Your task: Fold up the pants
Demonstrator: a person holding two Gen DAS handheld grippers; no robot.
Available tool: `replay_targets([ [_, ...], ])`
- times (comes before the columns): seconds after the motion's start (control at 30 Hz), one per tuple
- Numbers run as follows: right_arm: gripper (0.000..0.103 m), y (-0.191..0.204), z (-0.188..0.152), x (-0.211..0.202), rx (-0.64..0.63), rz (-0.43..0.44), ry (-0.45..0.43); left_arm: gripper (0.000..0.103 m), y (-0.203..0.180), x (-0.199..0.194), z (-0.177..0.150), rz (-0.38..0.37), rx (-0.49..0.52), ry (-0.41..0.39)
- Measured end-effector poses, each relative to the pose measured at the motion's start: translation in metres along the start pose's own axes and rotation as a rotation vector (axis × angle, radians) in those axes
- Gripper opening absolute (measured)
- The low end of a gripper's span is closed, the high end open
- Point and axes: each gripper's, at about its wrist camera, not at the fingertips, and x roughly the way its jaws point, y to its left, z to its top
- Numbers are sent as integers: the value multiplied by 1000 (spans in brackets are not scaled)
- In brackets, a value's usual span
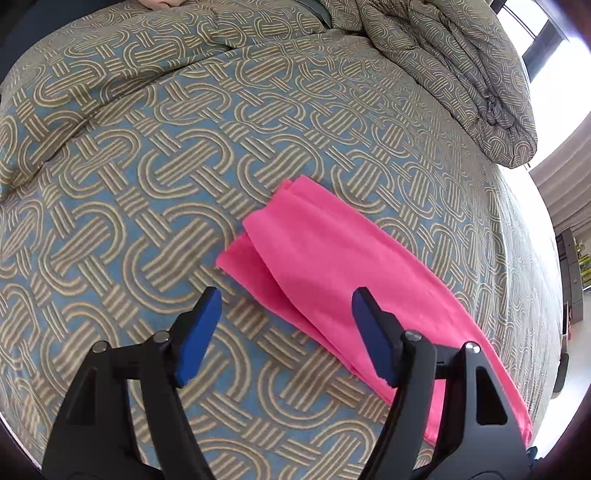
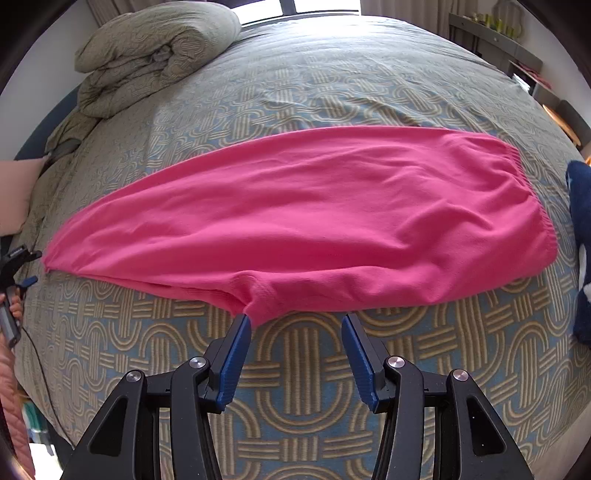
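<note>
Pink pants [image 2: 295, 206] lie flat across the patterned bedspread [image 2: 295, 369], folded lengthwise with one leg on the other. The elastic waistband [image 2: 532, 195] is at the right and the leg ends [image 1: 266, 221] at the left. My right gripper [image 2: 295, 321] is open just in front of the crotch; its left finger nearly touches the fabric edge. My left gripper [image 1: 286, 299] is open above the near edge of the legs, with its right finger over the cloth and nothing pinched. The left gripper [image 2: 35, 266] also shows at the far left, beside the leg ends.
A bundled duvet [image 1: 461, 74] of the same pattern is heaped at the far corner of the bed [image 2: 155, 51]. A dark blue and white garment [image 2: 580, 221] lies at the right edge. A black cable [image 2: 40, 369] hangs down the left side. Shelves [image 2: 498, 33] stand beyond the bed.
</note>
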Motion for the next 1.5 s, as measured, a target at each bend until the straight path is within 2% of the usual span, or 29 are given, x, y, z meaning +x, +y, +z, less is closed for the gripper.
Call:
replay_targets([
  [0.07, 52, -14, -3, -1, 35, -21, 3, 73, -3, 2, -10, -31, 1, 37],
  [0.17, 52, -40, -10, 0, 113, -8, 13, 73, -5, 0, -28, -60, -6, 80],
  [0.23, 52, -57, -14, 0, 166, 4, 22, 73, -10, -10, -42, -90, -17, 76],
  [0.3, 52, -74, -18, -2, 200, -12, 22, 73, -27, -22, -59, -138, 29, 79],
  [0.4, 53, -104, -22, -14, 257, -60, -10, 73, -70, -44, -96, -233, 191, 93],
  [0.47, 53, -128, -22, -23, 322, -53, -35, 73, -113, -58, -134, -295, 356, 117],
  [0.5, 59, -141, -22, -27, 362, -39, -49, 73, -133, -63, -153, -320, 439, 122],
  [0.53, 65, -152, -23, -31, 399, -21, -65, 73, -156, -69, -178, -345, 531, 123],
  [0.6, 70, -172, -21, -36, 458, 4, -99, 73, -197, -78, -231, -369, 705, 123],
  [0.7, 71, -189, -14, -33, 494, 44, -104, 73, -248, -87, -303, -436, 922, 128],
  [0.8, 71, -201, -5, -23, 542, 124, -100, 73, -286, -87, -351, -494, 1009, 166],
  [0.9, 71, -204, 1, -16, 570, 175, -97, 73, -310, -80, -372, -470, 1060, 154],
  [1.0, 71, -204, 6, -8, 570, 207, -88, 71, -327, -68, -376, -452, 1071, 186],
  [1.03, 71, -203, 7, -6, 570, 218, -88, 61, -333, -63, -378, -446, 1066, 206],
  [1.07, 71, -204, 9, -4, 572, 227, -90, 36, -336, -56, -378, -435, 1061, 238],
  [1.1, 71, -205, 9, -3, 579, 231, -95, 23, -338, -47, -380, -412, 1056, 276],
  [1.13, 72, -207, 9, -2, 591, 234, -100, 14, -340, -41, -379, -378, 1042, 281],
  [1.23, 73, -207, 16, 2, 623, 239, -125, 8, -339, -41, -369, -407, 979, 302],
  [1.27, 72, -206, 20, 1, 624, 231, -140, 7, -338, -44, -366, -417, 958, 308],
  [1.3, 48, -204, 25, 0, 613, 221, -156, 6, -335, -47, -364, -428, 938, 310],
  [1.33, 5, -201, 30, -3, 577, 192, -170, 6, -332, -52, -364, -437, 930, 305],
  [1.37, 6, -196, 37, -6, 526, 142, -175, 6, -329, -60, -364, -450, 930, 293],
  [1.43, 6, -191, 44, -21, 499, 126, -231, 6, -326, -79, -371, -467, 966, 252],
  [1.5, 6, -188, 47, -36, 465, 93, -271, 6, -324, -92, -381, -490, 1004, 248],
])
